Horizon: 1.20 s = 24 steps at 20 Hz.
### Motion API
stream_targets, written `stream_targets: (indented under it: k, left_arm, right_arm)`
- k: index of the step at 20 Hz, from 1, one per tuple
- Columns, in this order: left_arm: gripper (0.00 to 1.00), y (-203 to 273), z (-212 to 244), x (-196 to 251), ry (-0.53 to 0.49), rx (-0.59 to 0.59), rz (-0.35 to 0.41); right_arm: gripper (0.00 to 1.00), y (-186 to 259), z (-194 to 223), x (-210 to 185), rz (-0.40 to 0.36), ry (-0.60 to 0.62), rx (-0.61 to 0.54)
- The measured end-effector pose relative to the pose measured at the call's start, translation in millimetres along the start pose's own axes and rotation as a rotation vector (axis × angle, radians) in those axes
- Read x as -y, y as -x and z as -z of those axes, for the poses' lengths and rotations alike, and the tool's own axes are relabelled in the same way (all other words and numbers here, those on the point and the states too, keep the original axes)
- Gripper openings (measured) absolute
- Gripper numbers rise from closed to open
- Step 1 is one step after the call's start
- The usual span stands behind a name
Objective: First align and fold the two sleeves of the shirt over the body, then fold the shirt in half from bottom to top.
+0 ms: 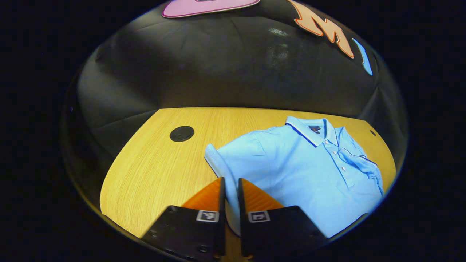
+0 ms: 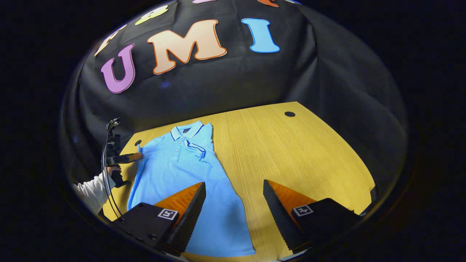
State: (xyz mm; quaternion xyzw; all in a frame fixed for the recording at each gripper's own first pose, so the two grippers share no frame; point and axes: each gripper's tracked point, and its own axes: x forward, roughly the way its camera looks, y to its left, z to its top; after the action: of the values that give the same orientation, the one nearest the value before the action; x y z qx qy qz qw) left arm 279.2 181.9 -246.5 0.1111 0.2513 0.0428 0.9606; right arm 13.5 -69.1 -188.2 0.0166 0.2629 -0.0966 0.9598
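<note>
Pinching the shirt's outstretched sleeve [image 1: 218, 160] at its hem, my left gripper [image 1: 230, 182] has its fingers drawn nearly together with the light blue cloth caught between them. From the right gripper view I see that same gripper off to the left, held by a hand [image 2: 113, 171] in a white sleeve [image 2: 91, 193]. Further right, the blue polo shirt [image 2: 182, 174] lies flat on the wooden table [image 2: 291, 156], collar toward the booth wall, its other sleeve already folded over the chest. My right gripper [image 2: 235, 196] hangs wide open above the shirt's lower edge, holding nothing.
</note>
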Motion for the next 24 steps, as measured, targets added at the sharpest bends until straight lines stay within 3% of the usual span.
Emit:
stream_targets:
  k: [1,2,4,5,8,10,11,13,18,19,20,21,24]
  left_arm:
    - [0.06,-1,1,0,-0.004,-0.002,-0.003]
    - [0.01,-2,-1,1,-0.006,-0.002,-0.007]
    - [0.0,1,-3,2,-0.012,-0.003,-0.011]
    - [0.0,3,-4,3,-0.023,-0.005,-0.02]
    - [0.0,14,-36,32,-0.057,0.062,0.011]
    - [0.0,19,-57,65,-0.083,0.106,0.058]
    - [0.0,20,-63,86,-0.094,0.119,0.089]
    - [0.0,24,-73,137,-0.103,0.132,0.159]
    - [0.02,20,-62,224,-0.167,0.091,0.264]
    - [0.06,19,-56,240,-0.155,0.076,0.294]
    - [0.27,23,-52,249,-0.143,0.064,0.307]
    - [0.45,24,-48,253,-0.133,0.06,0.304]
    - [0.99,44,-45,240,-0.11,0.081,0.23]
  right_arm:
    - [0.94,1,0,0,-0.002,-0.001,-0.001]
    - [0.98,2,1,-2,-0.006,0.0,0.0]
    - [0.94,1,2,-2,-0.01,0.005,-0.001]
    - [0.98,3,2,-2,-0.011,0.007,-0.001]
    - [0.98,3,2,-3,-0.017,0.016,0.0]
    - [0.94,3,1,-4,-0.027,0.018,0.006]
    - [0.98,3,2,-3,-0.028,0.023,0.006]
    - [0.98,6,3,2,-0.028,0.033,0.005]
    - [0.98,12,5,14,-0.03,0.033,0.009]
    - [0.98,13,4,16,-0.031,0.035,0.009]
    - [0.94,15,5,18,-0.033,0.038,0.009]
    - [0.98,15,6,21,-0.035,0.044,0.009]
    - [0.98,16,11,25,-0.064,0.062,0.005]
